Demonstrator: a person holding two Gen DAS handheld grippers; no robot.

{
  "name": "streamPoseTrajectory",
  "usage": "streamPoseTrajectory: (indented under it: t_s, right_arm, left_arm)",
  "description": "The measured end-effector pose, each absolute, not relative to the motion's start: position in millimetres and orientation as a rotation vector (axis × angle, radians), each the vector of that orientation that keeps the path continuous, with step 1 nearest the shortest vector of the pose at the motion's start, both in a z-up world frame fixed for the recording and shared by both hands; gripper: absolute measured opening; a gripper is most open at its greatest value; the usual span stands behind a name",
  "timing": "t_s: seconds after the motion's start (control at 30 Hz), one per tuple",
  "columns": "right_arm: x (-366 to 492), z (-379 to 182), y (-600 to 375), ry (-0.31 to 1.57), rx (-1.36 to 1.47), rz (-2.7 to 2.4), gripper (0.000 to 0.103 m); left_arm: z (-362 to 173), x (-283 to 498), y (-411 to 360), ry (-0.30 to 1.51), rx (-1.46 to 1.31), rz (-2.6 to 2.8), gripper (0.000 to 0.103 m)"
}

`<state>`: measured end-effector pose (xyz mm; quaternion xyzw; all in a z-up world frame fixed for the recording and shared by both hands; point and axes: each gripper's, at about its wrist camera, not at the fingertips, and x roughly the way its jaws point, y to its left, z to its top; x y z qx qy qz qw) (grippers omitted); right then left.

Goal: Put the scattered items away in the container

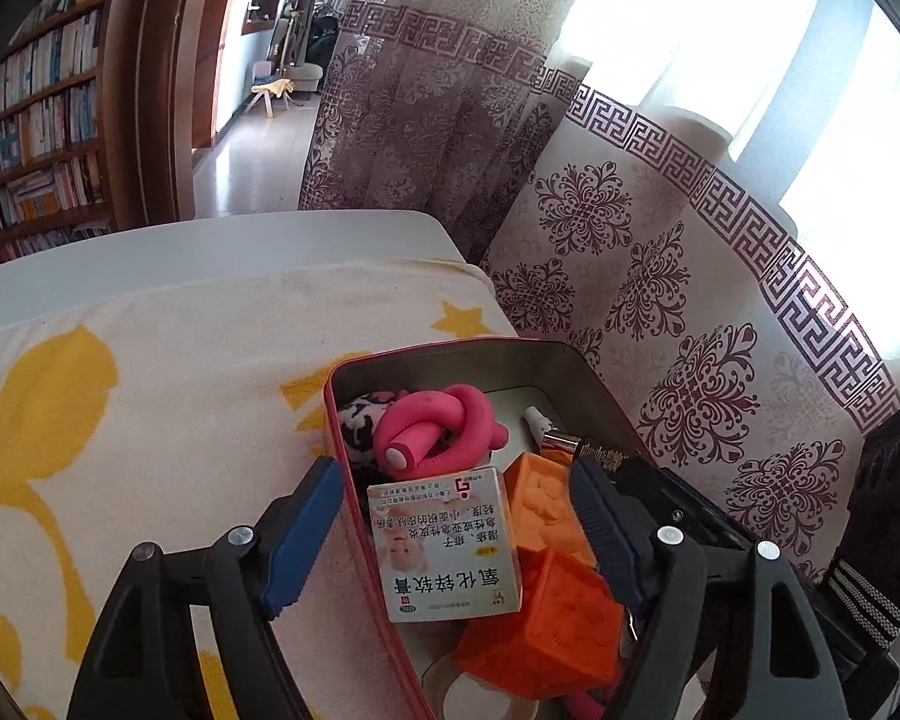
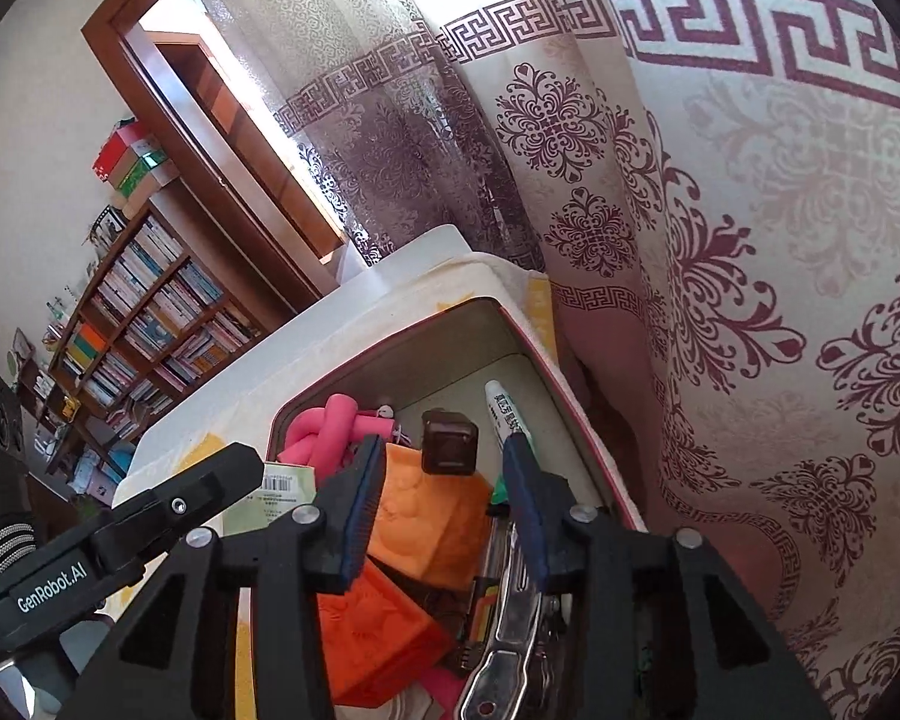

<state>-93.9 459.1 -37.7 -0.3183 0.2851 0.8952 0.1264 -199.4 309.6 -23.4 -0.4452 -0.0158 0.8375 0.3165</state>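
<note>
Both the left gripper (image 1: 453, 516) and right gripper (image 2: 444, 498) hang with jaws apart over the crammed tin (image 1: 354, 372), where the tilted ointment box (image 1: 444, 546) could slide out.

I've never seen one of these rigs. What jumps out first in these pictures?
A red tin crammed with bright things: a knotted pink tube at its far end, orange blocks nearer the camera, a white box propped between them. Both claws hang open over it, before a patterned curtain.

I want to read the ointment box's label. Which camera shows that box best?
The left wrist view: the ointment box faces the camera, print visible, though upside down. The right wrist view catches only its barcode corner.
</note>
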Motion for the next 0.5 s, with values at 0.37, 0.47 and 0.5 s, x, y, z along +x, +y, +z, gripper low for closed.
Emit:
streamPoseTrajectory:
  t_s: [0.37,0.47,0.5]
  right_arm:
    - [-92,-24,432,0.686,-0.879,2.630,0.083]
    - [-85,-18,422,0.666,-0.871,2.633,0.085]
    - [-80,-16,416,0.648,-0.869,2.642,0.087]
  left_arm:
    - [-5,-146,235,0.080,-1.004,2.485,0.102]
    - [-3,-127,219,0.126,-0.973,2.544,0.102]
    - [-3,-122,214,0.132,-0.972,2.556,0.102]
